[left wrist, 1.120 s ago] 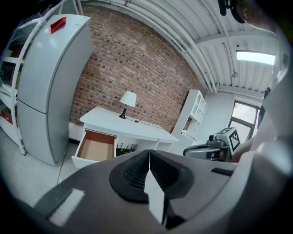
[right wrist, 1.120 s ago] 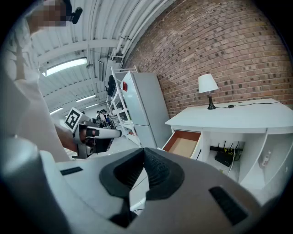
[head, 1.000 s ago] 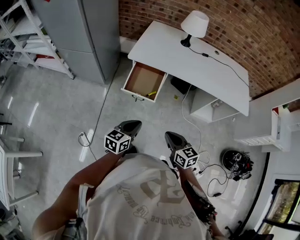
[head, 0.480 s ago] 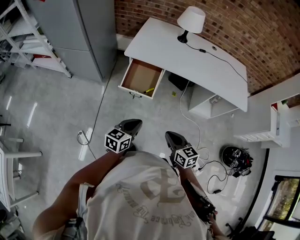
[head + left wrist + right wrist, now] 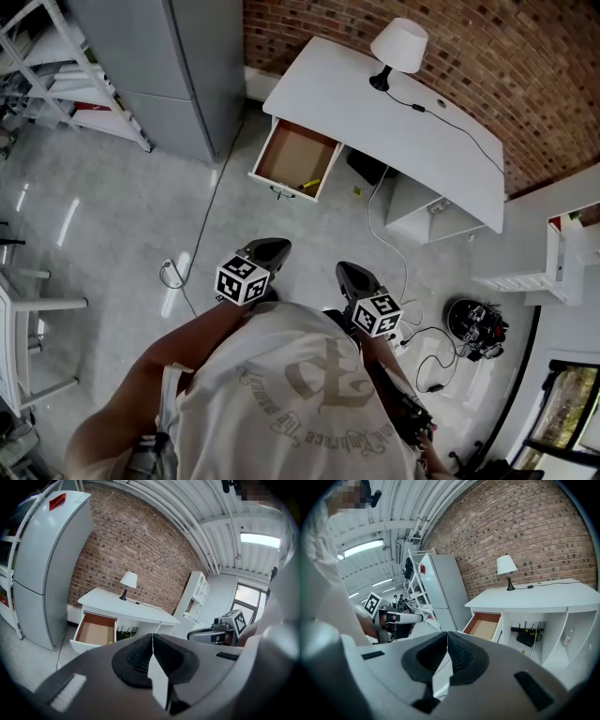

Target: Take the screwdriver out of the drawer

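Note:
The white desk (image 5: 394, 122) stands against the brick wall, and its wooden drawer (image 5: 293, 157) is pulled open. A small yellow screwdriver (image 5: 308, 184) lies near the drawer's front right corner. In the head view my left gripper (image 5: 277, 247) and right gripper (image 5: 346, 271) hang side by side over the floor, well short of the drawer. Both are shut on nothing. The left gripper view shows its jaws (image 5: 152, 649) closed and the drawer (image 5: 95, 632) far ahead. In the right gripper view the jaws (image 5: 446, 652) are closed too, with the drawer (image 5: 484, 626) beyond them.
A table lamp (image 5: 397, 47) stands on the desk, its cord trailing across the top. A grey fridge (image 5: 183, 66) and a white rack (image 5: 66, 75) stand to the left. Cables (image 5: 427, 352) and a round device (image 5: 476, 323) lie on the floor at the right.
The head view has shifted slightly, so the desk and drawer sit a little differently in frame. Both grippers stay shut in about the same place.

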### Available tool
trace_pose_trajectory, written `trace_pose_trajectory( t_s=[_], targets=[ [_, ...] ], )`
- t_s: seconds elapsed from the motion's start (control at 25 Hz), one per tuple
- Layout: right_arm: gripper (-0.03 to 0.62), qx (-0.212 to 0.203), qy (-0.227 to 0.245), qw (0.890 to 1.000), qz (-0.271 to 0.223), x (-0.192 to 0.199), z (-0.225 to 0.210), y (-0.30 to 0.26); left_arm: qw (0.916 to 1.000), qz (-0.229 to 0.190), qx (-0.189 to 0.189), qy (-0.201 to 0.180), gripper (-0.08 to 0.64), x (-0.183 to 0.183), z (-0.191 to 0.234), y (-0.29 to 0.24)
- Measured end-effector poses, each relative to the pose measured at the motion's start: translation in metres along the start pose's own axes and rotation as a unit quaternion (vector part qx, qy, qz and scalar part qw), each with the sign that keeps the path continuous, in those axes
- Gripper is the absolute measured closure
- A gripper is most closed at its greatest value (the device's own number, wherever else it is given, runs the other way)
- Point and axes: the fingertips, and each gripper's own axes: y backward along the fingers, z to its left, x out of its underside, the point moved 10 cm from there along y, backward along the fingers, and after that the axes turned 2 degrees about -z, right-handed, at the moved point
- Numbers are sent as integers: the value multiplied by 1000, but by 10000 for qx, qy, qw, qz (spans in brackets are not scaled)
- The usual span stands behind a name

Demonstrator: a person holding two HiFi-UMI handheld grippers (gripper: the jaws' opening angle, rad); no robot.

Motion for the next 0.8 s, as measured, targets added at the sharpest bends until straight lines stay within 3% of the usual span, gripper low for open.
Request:
trace_pose_trajectory(
  t_s=[0.36,0.64,0.8],
  targets=[
    [584,29,-221,9997,-104,-8,6,-13,9999,-61,-86,81,551,0,14,13],
    [584,-45,109,9998,178,-6,13,-27,9998,19,-164,148,551,4,18,18],
    [584,-174,53,9995,248,-3,10,-40,9993,49,-293,222,551,7,27,18]
  ],
)
